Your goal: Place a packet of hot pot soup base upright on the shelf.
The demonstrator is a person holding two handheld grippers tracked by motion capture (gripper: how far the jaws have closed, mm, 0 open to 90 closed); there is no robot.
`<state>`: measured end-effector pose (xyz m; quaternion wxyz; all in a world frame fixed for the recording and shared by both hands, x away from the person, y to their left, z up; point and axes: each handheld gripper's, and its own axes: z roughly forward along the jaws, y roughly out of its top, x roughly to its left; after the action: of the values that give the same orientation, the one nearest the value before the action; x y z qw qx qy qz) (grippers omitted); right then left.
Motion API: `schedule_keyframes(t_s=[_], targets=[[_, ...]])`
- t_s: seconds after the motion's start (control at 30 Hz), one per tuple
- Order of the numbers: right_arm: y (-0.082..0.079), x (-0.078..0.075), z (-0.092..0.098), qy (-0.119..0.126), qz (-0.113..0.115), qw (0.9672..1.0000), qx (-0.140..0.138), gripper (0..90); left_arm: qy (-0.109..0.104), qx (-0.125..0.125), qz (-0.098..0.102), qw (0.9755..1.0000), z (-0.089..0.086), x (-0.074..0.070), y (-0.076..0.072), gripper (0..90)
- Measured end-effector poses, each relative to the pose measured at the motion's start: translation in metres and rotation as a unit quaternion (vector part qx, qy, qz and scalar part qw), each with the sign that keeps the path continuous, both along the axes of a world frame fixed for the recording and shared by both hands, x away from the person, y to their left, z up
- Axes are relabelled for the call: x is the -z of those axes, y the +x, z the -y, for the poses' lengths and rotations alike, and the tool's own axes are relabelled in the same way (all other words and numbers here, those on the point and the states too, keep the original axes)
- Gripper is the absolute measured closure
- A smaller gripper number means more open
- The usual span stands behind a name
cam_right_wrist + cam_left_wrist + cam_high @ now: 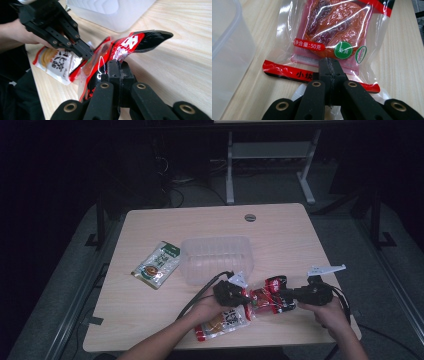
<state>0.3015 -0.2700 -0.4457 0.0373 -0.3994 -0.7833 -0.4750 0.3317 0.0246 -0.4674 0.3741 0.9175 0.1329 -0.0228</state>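
Left tongs clamped shut on red snack packet; right tongs pinched its opposite edge, seemingly lifted slightly off tabletop. Clear tub nearby.

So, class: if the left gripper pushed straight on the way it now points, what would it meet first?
The left gripper is already shut on the red snack packet. Going on, it would probably meet the right gripper, which pinches the packet's far end.

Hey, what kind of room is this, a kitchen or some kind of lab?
Most likely a lab or test workspace, not a kitchen: a plain wooden desk with a cable hole, loose cables on the grey floor, and dark equipment frames behind.
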Motion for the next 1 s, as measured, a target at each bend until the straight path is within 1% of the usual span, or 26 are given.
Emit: schedule_keyframes(t_s=[0.03, 0.13, 0.17, 0.27, 0.37, 0.43, 0.47, 0.57, 0.67, 0.77, 0.93, 1.0], targets=[[0.000, -0.001, 0.000, 0.004, 0.000, 1.0000, 0.000, 89.9, 0.001, 0.002, 0.000, 1.0000, 0.000, -0.001, 0.001, 89.9], [-0.002, -0.006, 0.002, 0.025, 0.007, 0.9997, 0.000, 89.9, -0.009, -0.001, -0.009, 0.9999, -0.003, -0.003, 0.003, 89.8], [-0.004, -0.008, 0.003, 0.031, 0.009, 0.9995, 0.001, 90.0, -0.010, 0.000, -0.009, 0.9999, -0.003, -0.004, 0.004, 89.8], [-0.007, -0.014, 0.005, 0.052, 0.017, 0.9985, 0.000, 90.0, -0.018, -0.001, -0.017, 0.9997, -0.006, -0.010, 0.004, 89.7], [-0.010, -0.020, 0.007, 0.062, 0.029, 0.9976, -0.001, 90.0, -0.028, 0.001, -0.023, 0.9994, -0.011, -0.016, 0.003, 88.5], [-0.012, -0.024, 0.007, 0.068, 0.036, 0.9971, 0.000, 90.0, -0.032, 0.002, -0.022, 0.9992, -0.016, -0.022, 0.003, 86.7], [-0.013, -0.026, 0.008, 0.069, 0.041, 0.9968, -0.001, 90.0, -0.038, 0.001, -0.022, 0.9990, -0.018, -0.025, 0.003, 86.5], [-0.015, -0.031, 0.010, 0.075, 0.050, 0.9959, 0.005, 90.0, -0.046, 0.002, -0.023, 0.9987, -0.025, -0.034, 0.002, 84.2], [-0.017, -0.035, 0.013, 0.083, 0.062, 0.9946, 0.012, 90.0, -0.048, 0.005, -0.022, 0.9986, -0.033, -0.041, -0.001, 80.7], [-0.019, -0.038, 0.017, 0.086, 0.069, 0.9937, 0.017, 90.0, -0.051, 0.004, -0.030, 0.9982, -0.043, -0.046, -0.003, 73.3], [-0.020, -0.043, 0.023, 0.098, 0.079, 0.9916, 0.027, 90.0, -0.052, -0.002, -0.033, 0.9981, -0.063, -0.054, -0.010, 64.1], [-0.021, -0.044, 0.025, 0.102, 0.082, 0.9909, 0.029, 90.0, -0.050, -0.008, -0.033, 0.9982, -0.072, -0.056, -0.012, 60.0]])
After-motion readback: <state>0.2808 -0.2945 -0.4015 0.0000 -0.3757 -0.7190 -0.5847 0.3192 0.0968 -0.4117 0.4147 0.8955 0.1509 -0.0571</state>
